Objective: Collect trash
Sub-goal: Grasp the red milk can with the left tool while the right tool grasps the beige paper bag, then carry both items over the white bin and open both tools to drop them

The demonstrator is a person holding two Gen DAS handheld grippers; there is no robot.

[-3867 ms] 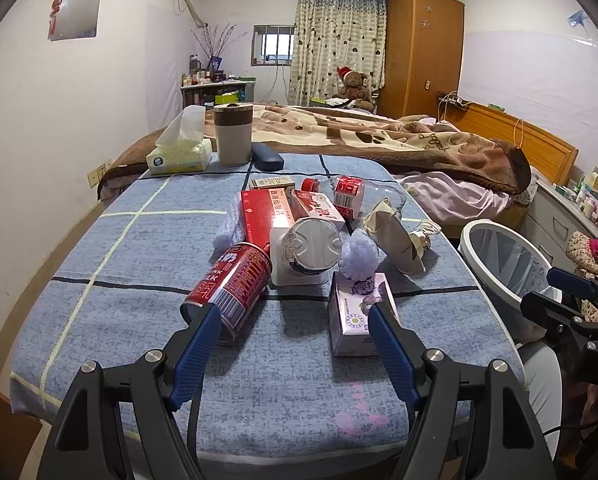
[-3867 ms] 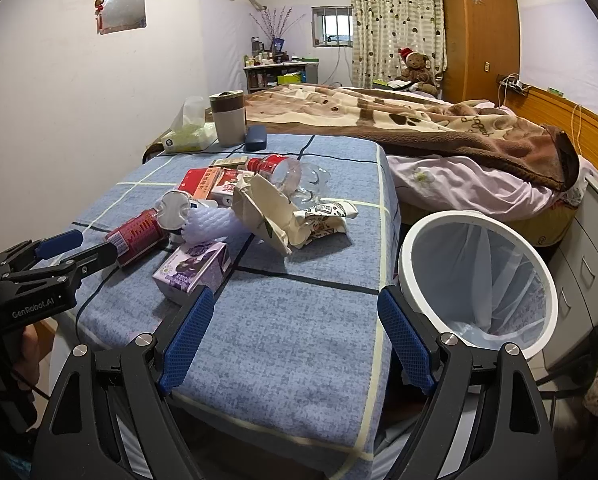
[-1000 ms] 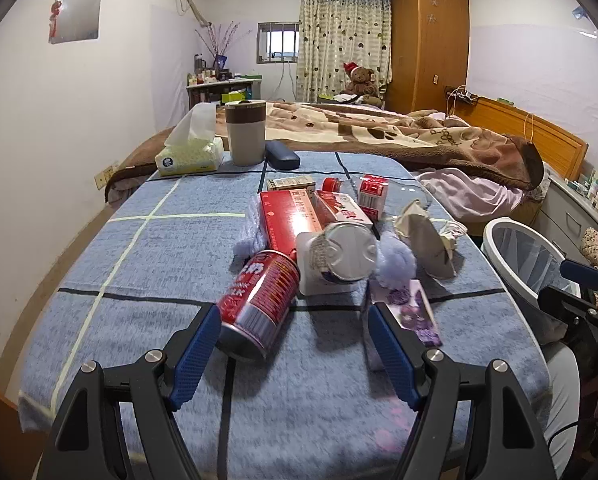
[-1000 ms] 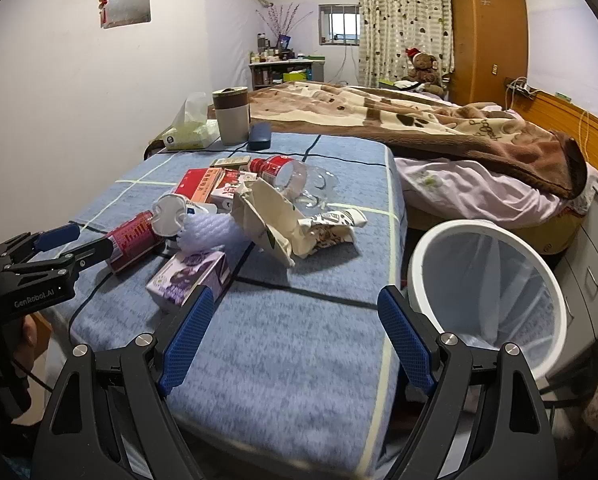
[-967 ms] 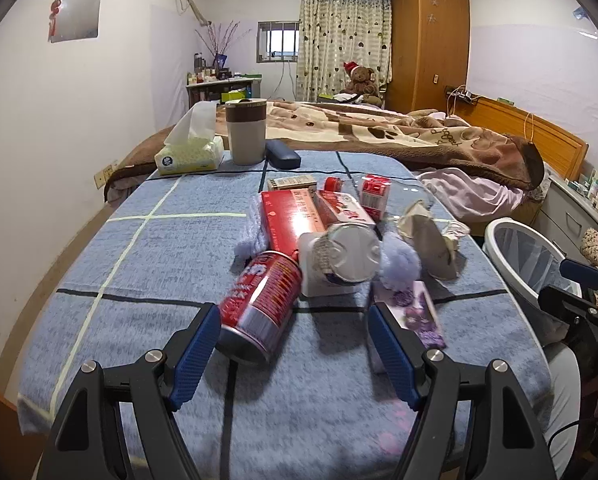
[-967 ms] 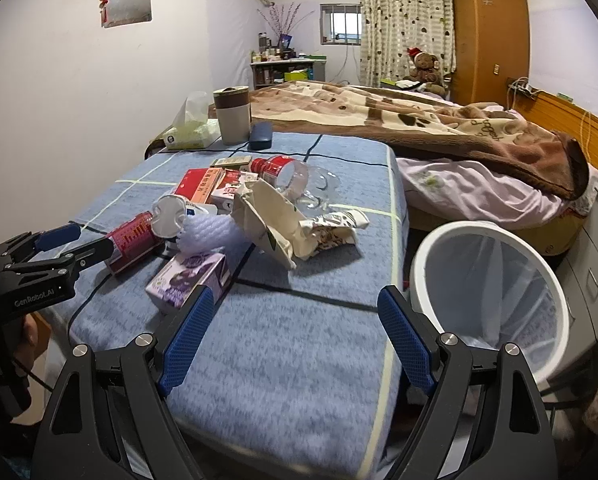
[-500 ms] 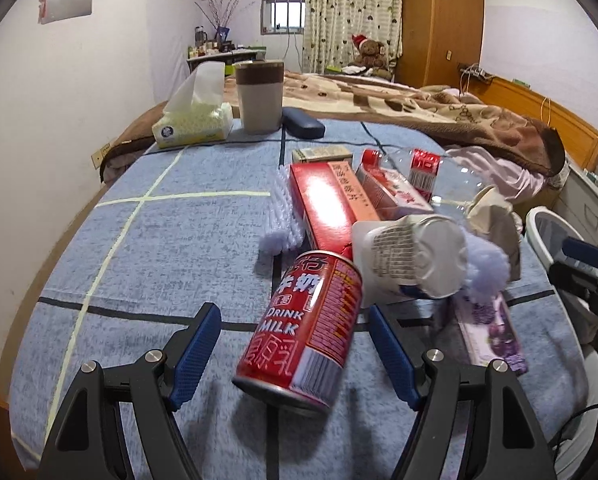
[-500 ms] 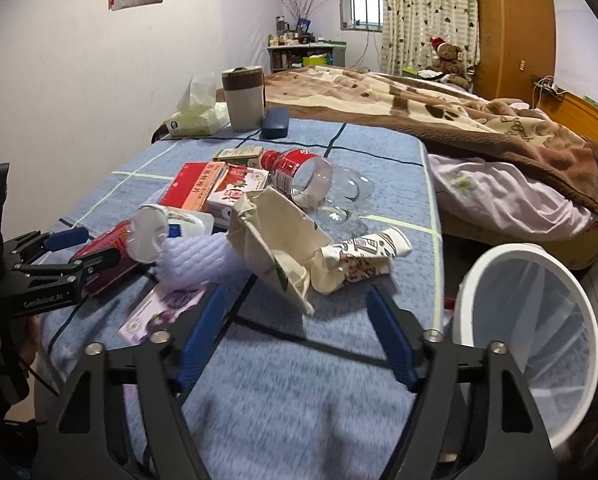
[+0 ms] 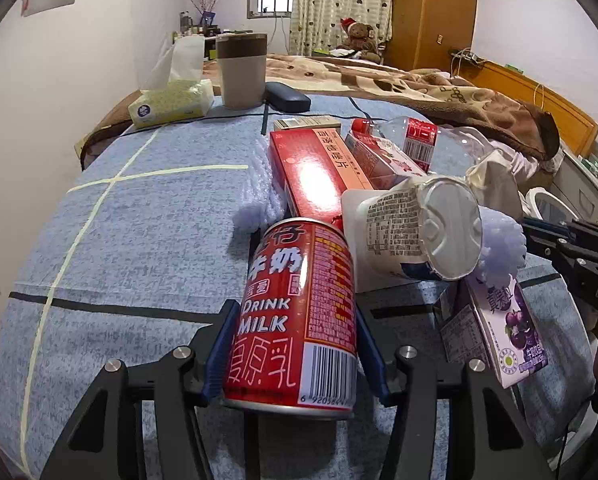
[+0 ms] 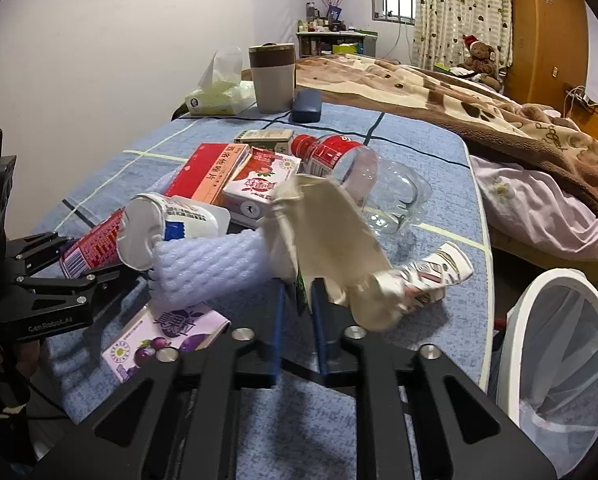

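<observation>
- The red milk can [image 9: 299, 316] lies on its side at the near edge of the trash pile, its long axis running near to far, bottom rim and barcode toward the camera and top end toward the pile.
- The left gripper [image 9: 293, 354] has just been closing; its blue pads [image 9: 219, 354] now press the can's two sides, a firm grip.
- The crumpled cream paper bag [image 10: 331, 228] rises from the pile's right side, leaning up and far-left.
- The right gripper [image 10: 297, 320] has also just been closing; its fingers stand almost together, pinching the bag's lower edge.
- Just right of the can lie a white yogurt cup [image 9: 419, 228] on its side, foil end facing near, and a purple drink carton [image 9: 499, 328].
- Farther off lie a red box [image 9: 319, 168] and a clear bottle [image 10: 363, 176].
- All of it rests on a blue checked cloth [image 9: 139, 220].
- A white bin [image 10: 555, 352] stands to the right, beside the table.
</observation>
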